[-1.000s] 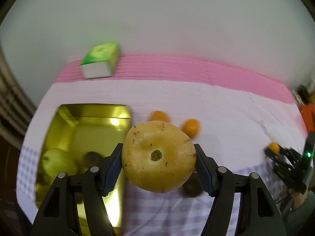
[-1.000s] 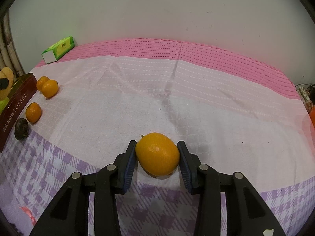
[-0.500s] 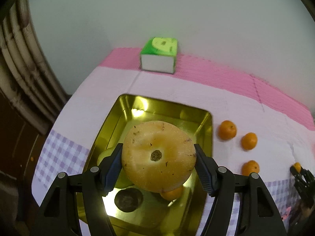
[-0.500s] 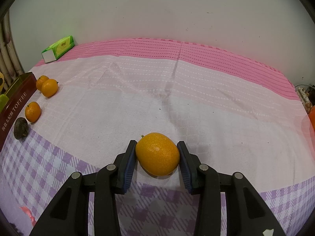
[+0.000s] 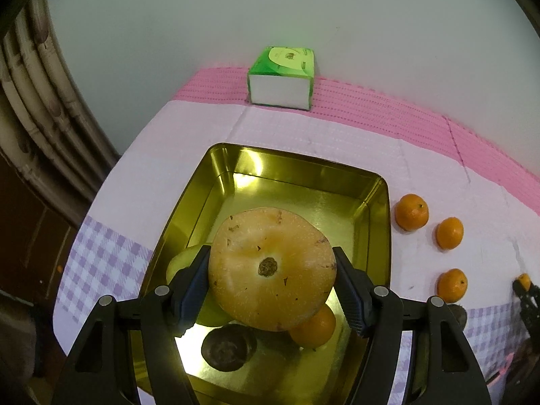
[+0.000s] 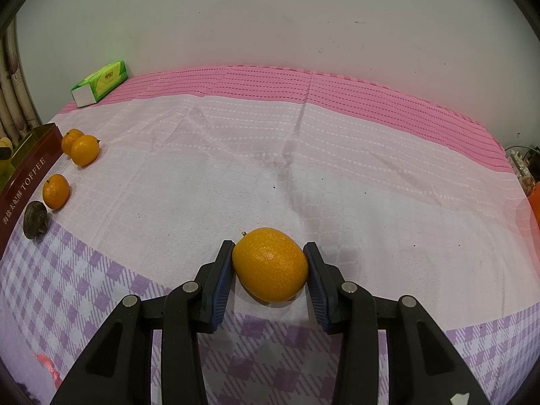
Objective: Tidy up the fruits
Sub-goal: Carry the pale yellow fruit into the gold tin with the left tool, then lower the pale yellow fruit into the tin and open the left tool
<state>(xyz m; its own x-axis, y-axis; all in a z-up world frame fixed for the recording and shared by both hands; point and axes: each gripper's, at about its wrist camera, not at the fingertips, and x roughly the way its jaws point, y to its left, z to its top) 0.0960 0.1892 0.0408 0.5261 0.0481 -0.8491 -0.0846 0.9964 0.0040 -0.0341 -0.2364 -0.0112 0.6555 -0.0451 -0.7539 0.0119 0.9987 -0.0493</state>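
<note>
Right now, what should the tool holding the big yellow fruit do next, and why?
Probably lower it a little and let go. The left tool grips the big yellow fruit over the gold tin, above fruit already inside, so aiming for the bare floor at the far end looks safest.

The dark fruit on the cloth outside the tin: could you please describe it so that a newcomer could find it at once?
Start at the maroon toffee tin at the left edge of the checked tablecloth. Three small oranges lie on the cloth along its side; the dark fruit ends that row, just past the nearest orange. It alone there is brown-black, dull and wrinkled.
</note>
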